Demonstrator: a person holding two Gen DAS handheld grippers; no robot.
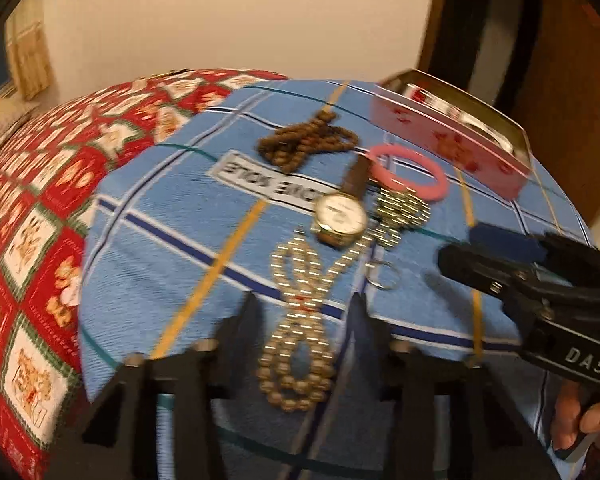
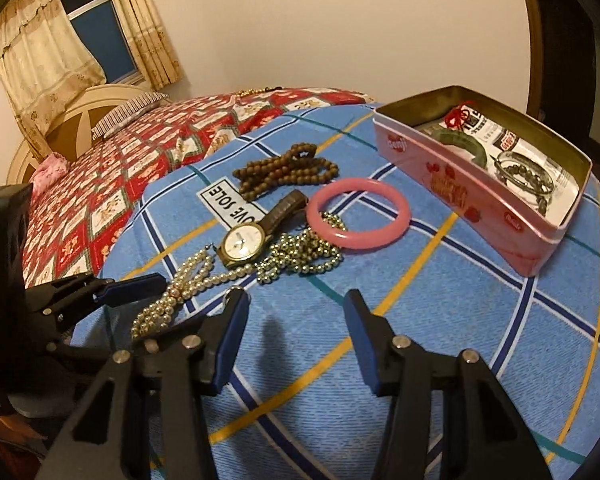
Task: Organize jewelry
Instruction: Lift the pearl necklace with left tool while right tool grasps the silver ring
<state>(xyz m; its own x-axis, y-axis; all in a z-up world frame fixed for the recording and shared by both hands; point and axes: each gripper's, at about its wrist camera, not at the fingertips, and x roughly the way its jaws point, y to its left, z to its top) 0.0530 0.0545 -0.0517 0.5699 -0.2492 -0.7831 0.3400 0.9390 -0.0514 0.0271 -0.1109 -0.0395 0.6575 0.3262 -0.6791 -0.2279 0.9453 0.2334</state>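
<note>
Jewelry lies loose in a small cluster on the blue checked cloth [image 2: 440,300] spread over the bed, presumably so the pieces show up and can be picked off one at a time. At the far side sits a string of brown wooden beads [image 2: 286,172]; nearer come a gold watch [image 2: 242,245] with a brown strap, a pink bangle [image 2: 358,218] to its right, a heap of small gold beads [image 2: 300,256] touching both, and a pearl necklace [image 2: 176,296] folded in loops at the near left. The pink tin [image 2: 472,200] stands open at the far right, already holding a green bangle and dark bead bracelets, so it looks like the place everything is meant to go.

The left gripper [image 1: 304,312] hovers over the pearl necklace, jaws narrowly parted on either side of the strand, not pressing it. The right gripper [image 2: 296,312] waits just right of the pearls, jaws wide and empty over bare cloth.
</note>
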